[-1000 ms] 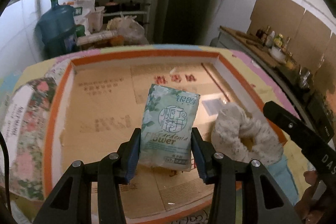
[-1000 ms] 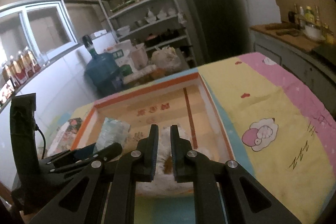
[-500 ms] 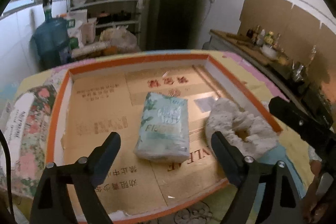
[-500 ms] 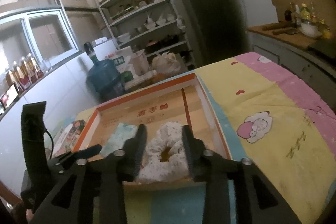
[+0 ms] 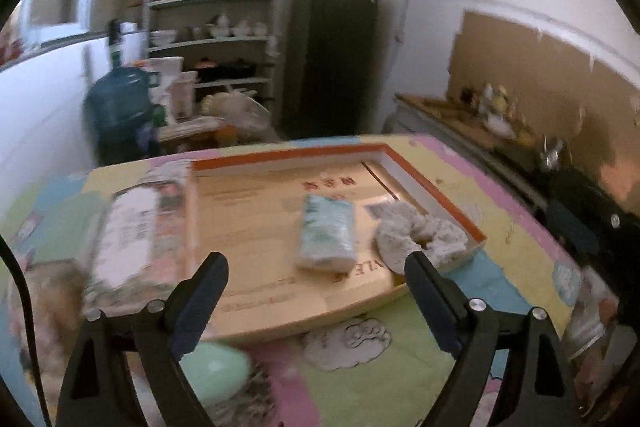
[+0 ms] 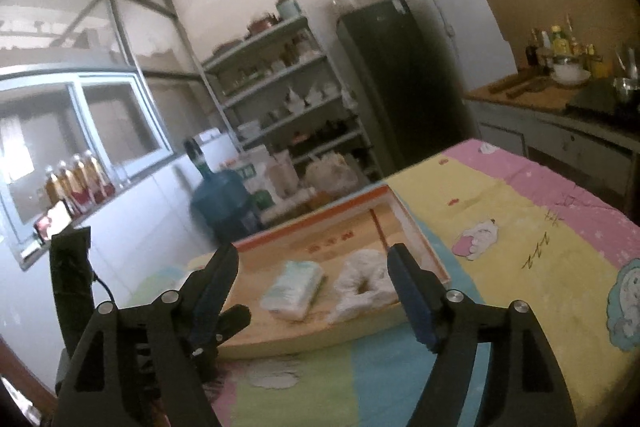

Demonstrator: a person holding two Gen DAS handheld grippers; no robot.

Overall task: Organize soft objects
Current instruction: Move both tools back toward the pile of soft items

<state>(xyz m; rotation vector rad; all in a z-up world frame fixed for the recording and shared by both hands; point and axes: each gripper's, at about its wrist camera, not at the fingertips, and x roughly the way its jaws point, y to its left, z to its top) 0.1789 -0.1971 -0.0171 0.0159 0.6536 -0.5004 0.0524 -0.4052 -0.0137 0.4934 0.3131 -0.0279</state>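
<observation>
Inside the shallow cardboard tray (image 5: 436,187), the tissue pack (image 5: 326,233) lies flat just beside the white scrunchie (image 5: 420,233), seemingly sorted together there. Near the tray's front edge, the left gripper (image 5: 316,285) gapes wide and empty. The right gripper (image 6: 312,277) has just been opening and holds nothing, apparently having released.
</observation>
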